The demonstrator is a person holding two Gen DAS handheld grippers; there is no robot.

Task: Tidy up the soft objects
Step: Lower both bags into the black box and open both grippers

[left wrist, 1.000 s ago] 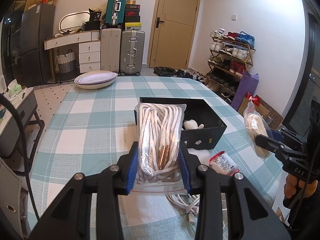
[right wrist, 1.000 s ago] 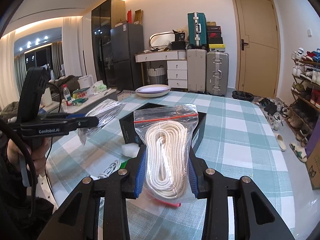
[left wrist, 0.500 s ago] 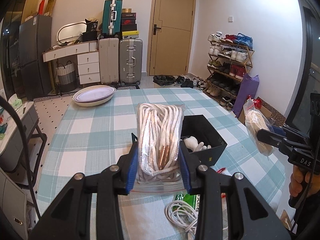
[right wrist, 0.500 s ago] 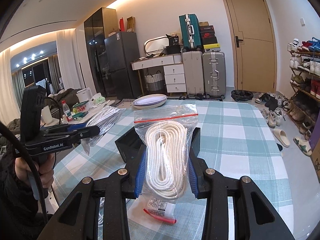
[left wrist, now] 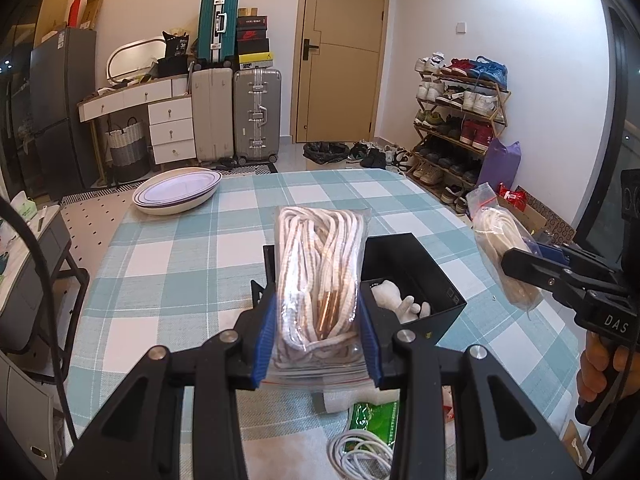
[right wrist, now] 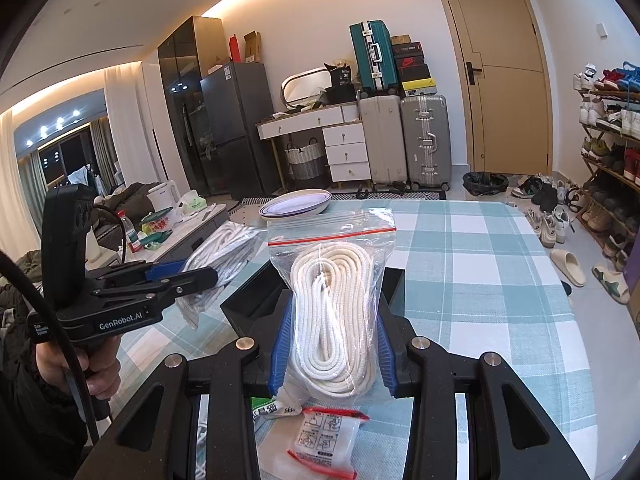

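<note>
My left gripper (left wrist: 319,340) is shut on a clear zip bag of white and copper laces (left wrist: 320,276), held upright above the checked table. Behind the bag sits a black box (left wrist: 416,268) with a white plush toy (left wrist: 396,300) inside. My right gripper (right wrist: 332,356) is shut on a zip bag of white rope (right wrist: 336,312), also held in the air in front of the black box (right wrist: 252,300). Each wrist view shows the other gripper from the side: the right gripper (left wrist: 510,260) with its rope bag (left wrist: 500,240), the left gripper (right wrist: 210,276) with its lace bag (right wrist: 224,252).
On the table below lie a coiled white cable (left wrist: 360,452), a green packet (left wrist: 372,412) and a small red-trimmed packet (right wrist: 324,440). A stack of oval plates (left wrist: 176,196) sits at the far left corner. A shoe rack (left wrist: 460,120) stands beyond the table's right edge.
Both grippers have risen and drawn back with their bags still gripped. The black box sits lower in both views, and the packets and cable under the grippers have come into sight.
</note>
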